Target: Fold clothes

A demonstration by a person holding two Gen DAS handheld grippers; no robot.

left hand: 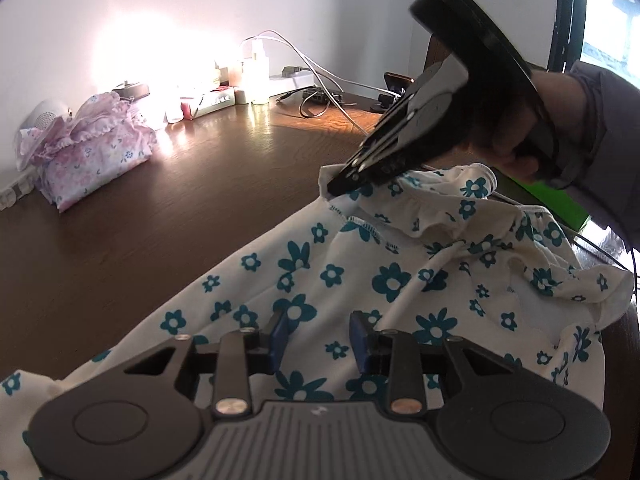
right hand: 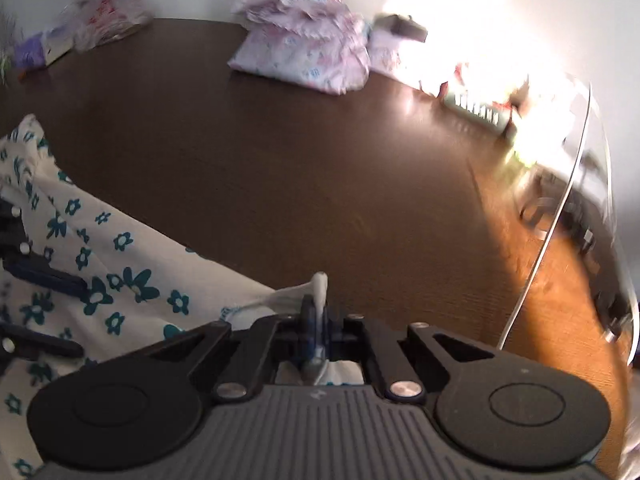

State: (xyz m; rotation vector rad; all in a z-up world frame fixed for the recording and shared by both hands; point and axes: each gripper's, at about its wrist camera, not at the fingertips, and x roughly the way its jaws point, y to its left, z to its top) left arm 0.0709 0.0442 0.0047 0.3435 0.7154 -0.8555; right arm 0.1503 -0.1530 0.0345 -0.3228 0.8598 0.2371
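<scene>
So the right gripper (right hand: 318, 312) is clamped on a corner of the flowered top (left hand: 340, 280), which is spread rumpled on the table (left hand: 180, 200). Left gripper (left hand: 318, 340) hovers over it, jaws apart, holding nothing. Pink bundle (left hand: 92, 152) at 10 o'clock looks folded; this one isn't.

L wrist cam: sits just behind left gripper (left hand: 318, 340), v. close above the white floral garment (left hand: 352, 280), faces far wall and right.
R wrist cam: low behind right gripper (right hand: 318, 320), near table (right hand: 300, 168) top, faces far wall and left; blurred at right.
Shared: garment, dark table, pink folded clothes (left hand: 92, 148) at far side; each view catches the other gripper.
</scene>
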